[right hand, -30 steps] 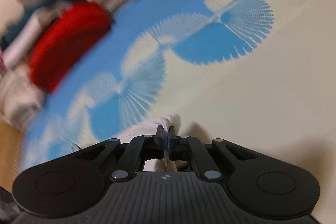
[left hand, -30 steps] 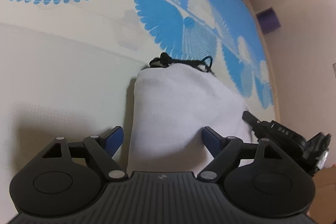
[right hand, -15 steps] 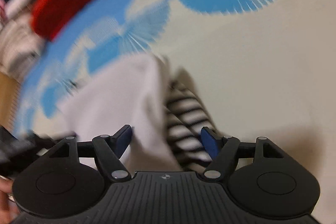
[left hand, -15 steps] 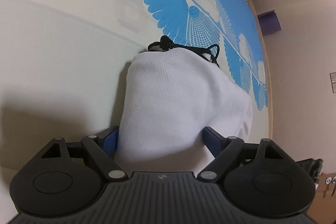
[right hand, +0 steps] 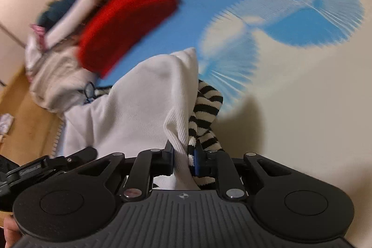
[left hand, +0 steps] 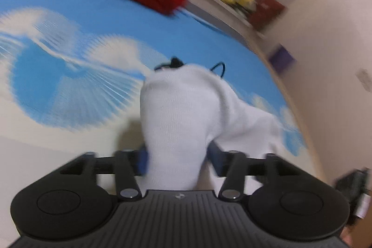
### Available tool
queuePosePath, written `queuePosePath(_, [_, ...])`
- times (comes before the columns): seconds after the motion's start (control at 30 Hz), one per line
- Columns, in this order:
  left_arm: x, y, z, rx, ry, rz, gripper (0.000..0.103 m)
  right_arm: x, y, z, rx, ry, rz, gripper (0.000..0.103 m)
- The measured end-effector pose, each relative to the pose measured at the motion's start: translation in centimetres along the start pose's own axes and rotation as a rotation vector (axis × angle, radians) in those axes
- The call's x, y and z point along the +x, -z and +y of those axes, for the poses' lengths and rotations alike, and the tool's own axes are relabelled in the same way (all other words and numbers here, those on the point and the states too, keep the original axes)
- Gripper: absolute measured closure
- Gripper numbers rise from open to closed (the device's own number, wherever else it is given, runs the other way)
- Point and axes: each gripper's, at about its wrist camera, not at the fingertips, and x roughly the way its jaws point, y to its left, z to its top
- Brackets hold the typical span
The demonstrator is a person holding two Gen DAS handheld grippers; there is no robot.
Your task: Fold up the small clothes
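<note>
Right tongs (right hand: pixel 183 160) closing, blue pads clamped on ribbed white knit garment (right hand: pixel 144 108) plus its black-and-white striped fuzzy part (right hand: pixel 207 108). Left tongs (left hand: pixel 177 160) closing around a bunched fold of the same white garment (left hand: pixel 183 113); both pads meet the cloth. The garment is lifted, draped between both tongs over a blue-and-cream fan-patterned mat (left hand: pixel 69 90). Black cord (left hand: pixel 218 69) at its far edge. Folded red knit (right hand: pixel 125 24) beyond, blurred.
</note>
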Motion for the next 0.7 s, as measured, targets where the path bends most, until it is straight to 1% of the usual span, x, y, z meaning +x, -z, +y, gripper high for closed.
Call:
queuePosePath(0.03, [-0.8, -0.1, 0.4, 0.021, -0.071, -0.044, 0.037, 0.7, 0.1, 1.0, -0.020, -0.010, -0.012, 0.087])
queuePosePath(0.07, [-1.4, 0.0, 0.8, 0.045, -0.097, -0.050, 0.037, 1.5, 0.2, 1.7, -0.042, 0.001, -0.012, 0.087])
queuePosePath(0.1, [-1.6, 0.1, 1.0, 0.058, -0.095, -0.030, 0.037, 2.2, 0.3, 2.1, -0.065, 0.021, -0.003, 0.088])
queuePosePath(0.13, [-1.6, 0.4, 1.3, 0.066, -0.080, 0.006, 0.037, 2.9, 0.6, 2.6, -0.085, 0.049, 0.011, 0.088])
queuePosePath(0.2, [-0.8, 1.8, 1.6, 0.099, -0.043, 0.119, 0.037, 4.6, 1.2, 2.9, -0.126, 0.144, 0.030, 0.088])
queuePosePath(0.23, [-0.1, 2.6, 1.7, 0.130, -0.040, 0.172, 0.037, 5.1, 1.4, 2.8, -0.132, 0.179, 0.034, 0.088])
queuePosePath(0.27, [1.1, 3.7, 1.6, 0.183, -0.069, 0.236, 0.036, 5.3, 1.3, 2.4, -0.113, 0.197, 0.032, 0.087])
queuePosePath(0.3, [2.1, 4.9, 1.6, 0.249, -0.117, 0.285, 0.030, 5.5, 1.2, 2.0, -0.093, 0.205, 0.027, 0.085])
queuePosePath(0.33, [2.8, 5.8, 1.7, 0.290, -0.149, 0.316, 0.029, 5.5, 1.2, 1.9, -0.083, 0.214, 0.023, 0.083])
queuePosePath(0.37, [2.6, 6.2, 1.8, 0.289, -0.147, 0.316, 0.029, 5.5, 1.2, 1.9, -0.086, 0.222, 0.020, 0.083])
queuePosePath(0.43, [1.4, 5.3, 2.1, 0.234, -0.122, 0.298, 0.032, 4.6, 1.6, 2.2, -0.109, 0.234, 0.015, 0.078])
queuePosePath(0.47, [0.4, 4.8, 2.1, 0.214, -0.107, 0.269, 0.035, 3.9, 1.8, 2.5, -0.127, 0.238, 0.008, 0.077])
queuePosePath(0.5, [-0.3, 4.2, 1.8, 0.208, -0.090, 0.241, 0.035, 3.5, 1.9, 2.8, -0.142, 0.227, 0.016, 0.074])
queuePosePath(0.53, [-1.0, 4.0, 1.8, 0.213, -0.061, 0.225, 0.035, 3.1, 1.9, 2.8, -0.154, 0.203, 0.041, 0.070])
queuePosePath(0.57, [-1.1, 4.2, 1.8, 0.223, -0.045, 0.234, 0.035, 2.7, 2.2, 2.7, -0.158, 0.170, 0.080, 0.068])
queuePosePath(0.6, [-0.5, 4.8, 1.8, 0.242, -0.064, 0.275, 0.034, 2.5, 2.6, 2.4, -0.161, 0.140, 0.132, 0.068])
queuePosePath(0.63, [0.6, 5.5, 2.2, 0.267, -0.113, 0.328, 0.031, 2.6, 3.0, 2.2, -0.180, 0.131, 0.179, 0.068])
queuePosePath(0.67, [1.7, 6.3, 2.6, 0.287, -0.152, 0.381, 0.024, 2.9, 3.6, 2.0, -0.230, 0.168, 0.218, 0.067])
queuePosePath(0.7, [2.2, 6.9, 2.7, 0.300, -0.165, 0.413, 0.021, 3.3, 4.2, 1.7, -0.290, 0.234, 0.251, 0.068])
